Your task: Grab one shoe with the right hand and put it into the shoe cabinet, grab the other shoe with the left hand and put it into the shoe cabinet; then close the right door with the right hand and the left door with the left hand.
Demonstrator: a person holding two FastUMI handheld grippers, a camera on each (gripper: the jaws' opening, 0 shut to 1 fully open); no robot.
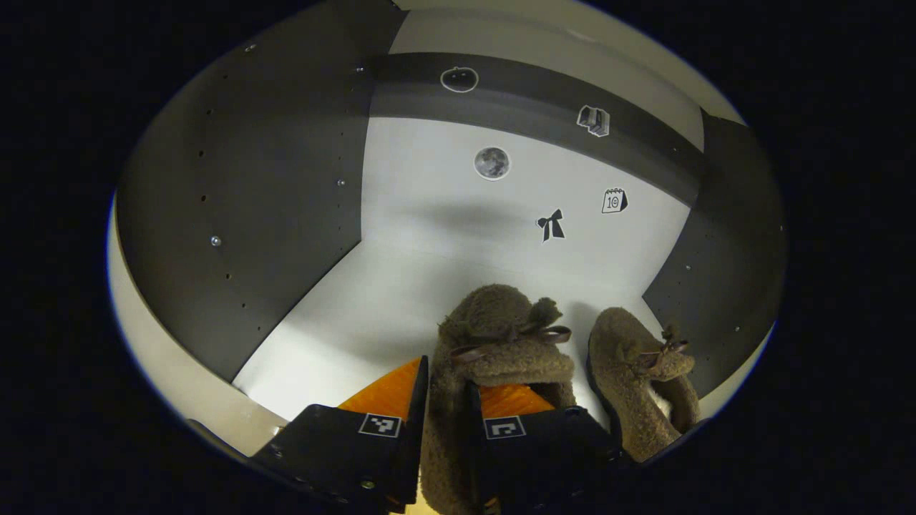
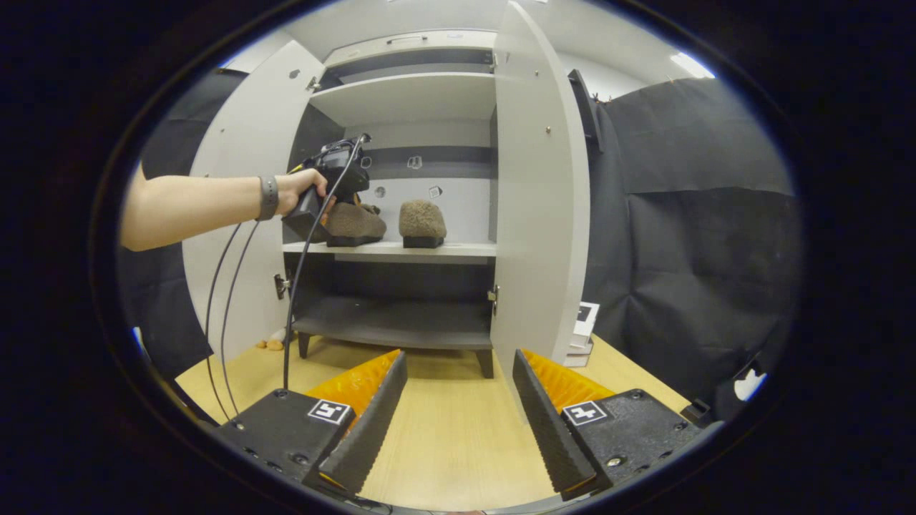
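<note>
Both brown fuzzy shoes are on the white middle shelf of the shoe cabinet. My left gripper is shut on the heel wall of the left shoe, one finger inside it and one outside. The other shoe stands free just to its right. From the right gripper view, a hand holds the left gripper at the left shoe, beside the second shoe. My right gripper is open and holds nothing, low over the wooden floor in front of the cabinet. The left door and the right door stand open.
Small stickers mark the cabinet's back wall. A dark lower shelf sits under the shoes. White boxes are stacked beside the cabinet's right side, and small objects lie on the floor at its left. Cables hang from the left gripper.
</note>
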